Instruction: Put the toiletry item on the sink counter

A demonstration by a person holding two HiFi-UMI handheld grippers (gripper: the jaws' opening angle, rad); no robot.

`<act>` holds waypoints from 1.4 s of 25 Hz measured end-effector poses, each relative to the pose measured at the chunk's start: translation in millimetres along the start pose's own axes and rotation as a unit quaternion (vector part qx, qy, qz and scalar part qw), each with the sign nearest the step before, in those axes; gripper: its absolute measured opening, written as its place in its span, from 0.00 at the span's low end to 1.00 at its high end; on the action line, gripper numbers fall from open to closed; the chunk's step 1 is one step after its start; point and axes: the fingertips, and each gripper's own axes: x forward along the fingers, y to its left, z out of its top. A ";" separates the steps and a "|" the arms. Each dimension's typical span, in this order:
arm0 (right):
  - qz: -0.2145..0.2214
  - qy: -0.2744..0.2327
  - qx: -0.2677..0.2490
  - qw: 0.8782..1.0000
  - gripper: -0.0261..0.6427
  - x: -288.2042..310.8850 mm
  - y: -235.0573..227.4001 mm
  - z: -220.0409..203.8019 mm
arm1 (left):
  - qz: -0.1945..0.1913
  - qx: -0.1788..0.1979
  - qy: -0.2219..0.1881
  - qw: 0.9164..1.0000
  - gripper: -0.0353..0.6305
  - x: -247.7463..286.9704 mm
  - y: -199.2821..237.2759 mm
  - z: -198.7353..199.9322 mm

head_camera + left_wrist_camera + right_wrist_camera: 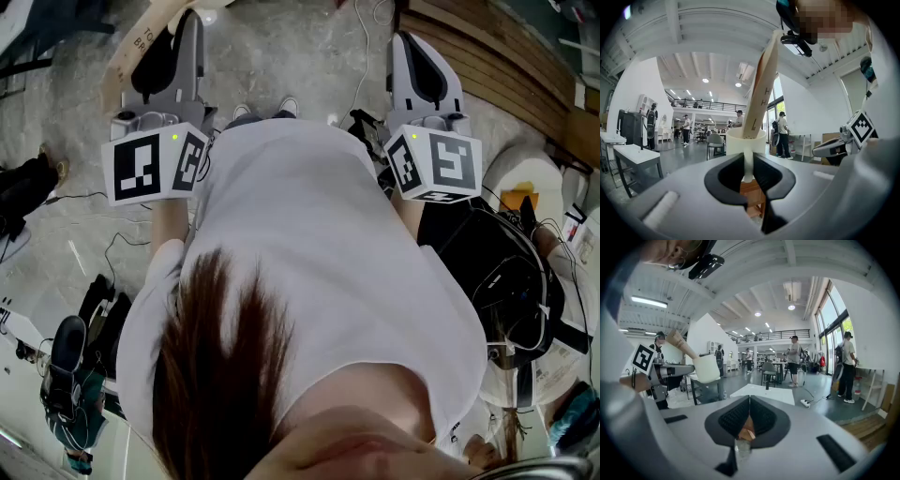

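**Left gripper view.** The left gripper (748,161) has its two dark jaws clamped on a thin white part of a white round cup (745,139). The cup stands upright just past the jaw tips. A long flat tan pack (761,89) with dark letters on it stands in the cup and leans to the right, rising toward the ceiling. Behind it is a large white hall with several people standing far off. A grey table (635,157) stands at the left.

**Right gripper view.** The right gripper (749,401) has its ribbed dark jaws pressed together at the tips, with nothing held between them. At the left of this view, the left gripper holds the cup in the air. Here the cup looks tilted, and the tan pack points up and to the left. A white tabletop (764,392) lies ahead, with people standing beyond it.

**Head view.** Looking steeply down, both grippers reach forward on either side of the person's white shirt (309,244) and brown hair (216,375). Each gripper carries a cube with black and white square markers. Below them is a mottled grey floor (281,56) crossed by cables. Wooden boards (487,66) run along the upper right. Beside the left gripper's tip, a tan strip with dark letters slants up to the left; it appears to be the pack. The cup is mostly hidden here.
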 end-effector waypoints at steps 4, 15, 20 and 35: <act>0.002 0.000 0.001 1.000 0.06 5.2 1.8 1.4 | -0.001 -0.003 0.000 1.000 0.13 3.7 4.4 0.1; 0.003 -0.004 0.000 1.000 0.06 -6.4 -7.2 -1.8 | -0.004 -0.003 -0.004 1.000 0.13 2.7 -13.3 1.3; 0.007 -0.003 0.000 1.000 0.06 -7.4 -8.3 -3.5 | -0.004 -0.003 -0.003 1.000 0.13 4.2 -15.5 1.5; 0.006 0.012 0.004 1.000 0.06 5.5 -15.9 -8.7 | -0.021 -0.012 -0.001 1.000 0.13 26.9 -16.2 1.2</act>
